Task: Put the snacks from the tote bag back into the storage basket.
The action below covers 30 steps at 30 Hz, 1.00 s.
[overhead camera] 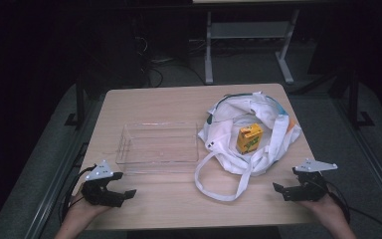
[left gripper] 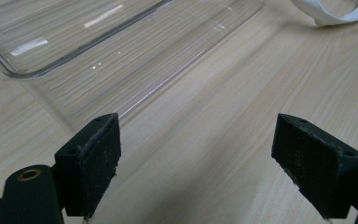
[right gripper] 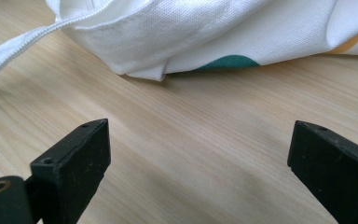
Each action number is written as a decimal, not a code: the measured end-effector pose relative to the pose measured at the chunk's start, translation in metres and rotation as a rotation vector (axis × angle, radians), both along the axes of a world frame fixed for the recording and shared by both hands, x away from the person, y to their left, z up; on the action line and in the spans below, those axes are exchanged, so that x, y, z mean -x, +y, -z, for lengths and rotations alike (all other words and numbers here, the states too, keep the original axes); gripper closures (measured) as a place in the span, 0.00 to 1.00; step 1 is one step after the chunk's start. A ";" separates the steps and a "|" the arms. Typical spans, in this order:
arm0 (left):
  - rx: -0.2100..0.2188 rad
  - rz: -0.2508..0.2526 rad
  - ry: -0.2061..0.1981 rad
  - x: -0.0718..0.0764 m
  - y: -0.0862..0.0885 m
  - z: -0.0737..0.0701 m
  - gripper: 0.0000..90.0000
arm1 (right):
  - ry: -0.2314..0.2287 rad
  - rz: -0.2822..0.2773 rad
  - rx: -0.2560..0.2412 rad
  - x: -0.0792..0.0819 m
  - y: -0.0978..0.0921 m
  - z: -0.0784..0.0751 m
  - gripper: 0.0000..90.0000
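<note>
1. Both jaw pairs are spread wide over bare wood: the left gripper (overhead camera: pixel 121 191) near the clear tray (overhead camera: pixel 156 147), the right gripper (overhead camera: pixel 284 190) near the white bag (overhead camera: pixel 248 134).
2. A yellow carton (overhead camera: pixel 249 137) is seen standing inside the bag, on the table (overhead camera: pixel 179 204).

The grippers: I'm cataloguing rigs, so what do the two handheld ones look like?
Both the left gripper and the right gripper are black, each topped by a grey three-cornered plate with small dark dots. Their fingers are blocky black pads, slightly scuffed, with a brass-coloured eyelet at the base. Dark cables trail back from each. No sleeves are visible.
</note>
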<state>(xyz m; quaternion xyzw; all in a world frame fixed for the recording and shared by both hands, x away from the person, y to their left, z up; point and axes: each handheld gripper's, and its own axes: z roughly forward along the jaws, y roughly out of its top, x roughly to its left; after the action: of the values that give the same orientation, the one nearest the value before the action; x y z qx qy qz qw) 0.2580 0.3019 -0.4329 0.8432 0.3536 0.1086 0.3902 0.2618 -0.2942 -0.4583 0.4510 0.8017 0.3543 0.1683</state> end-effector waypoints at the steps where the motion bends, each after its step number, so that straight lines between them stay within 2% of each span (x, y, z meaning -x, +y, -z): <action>1: -0.001 0.001 0.000 0.000 0.000 0.000 0.17 | 0.000 0.000 0.000 0.000 0.000 -0.001 0.06; 5: -0.012 0.008 0.006 0.000 0.001 0.000 0.17 | 0.006 -0.002 -0.001 0.001 0.001 -0.003 0.07; 6: -0.016 0.015 0.007 0.000 0.000 0.000 0.17 | 0.019 -0.006 0.003 0.001 0.000 -0.005 0.13; 10: -0.019 0.016 0.007 0.001 -0.001 0.000 0.17 | 0.025 -0.009 0.004 0.002 0.001 -0.010 0.17; 11: -0.024 0.015 0.010 0.000 0.000 0.001 0.17 | 0.018 -0.016 0.004 0.003 0.001 -0.014 0.21; 13: -0.023 0.014 0.010 0.000 0.000 0.001 0.17 | 0.016 -0.016 0.004 0.003 0.001 -0.016 0.23; 14: -0.014 0.006 0.010 0.001 0.000 0.001 0.17 | 0.020 -0.026 -0.007 0.002 0.002 -0.019 0.27; 17: -0.027 0.011 0.007 0.002 0.000 0.001 0.17 | 0.022 -0.032 -0.006 0.001 0.004 -0.022 0.31; 20: -0.031 0.018 0.007 0.002 0.000 0.001 0.17 | 0.033 -0.051 -0.005 -0.001 0.007 -0.026 0.41; 22: -0.015 0.009 0.006 0.002 -0.001 0.001 0.17 | 0.036 -0.053 -0.005 -0.001 0.008 -0.027 0.43; 23: -0.013 0.009 0.008 0.003 -0.001 0.000 0.17 | 0.042 -0.060 -0.009 -0.002 0.009 -0.030 0.51; 24: -0.013 0.009 0.008 0.003 -0.001 0.000 0.17 | 0.042 -0.060 -0.009 -0.002 0.009 -0.030 0.51; 25: -0.012 0.011 0.009 0.003 -0.001 0.000 0.17 | 0.041 -0.062 -0.012 -0.004 0.009 -0.034 0.59; 27: -0.025 0.029 0.005 0.003 -0.001 0.000 0.17 | 0.042 -0.069 -0.020 -0.007 0.009 -0.037 0.68; 29: -0.022 0.028 0.007 0.003 -0.001 0.001 0.17 | 0.042 -0.069 -0.019 -0.008 0.009 -0.040 0.72; 30: -0.027 0.030 0.010 0.002 -0.001 0.001 0.17 | 0.038 -0.069 -0.019 -0.012 0.008 -0.045 0.81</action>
<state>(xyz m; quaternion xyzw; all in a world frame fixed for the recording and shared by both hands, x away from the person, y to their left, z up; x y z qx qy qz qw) 0.2559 0.3008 -0.4335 0.8542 0.3411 0.1034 0.3785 0.2735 -0.2860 -0.4133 0.4312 0.8166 0.3587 0.1363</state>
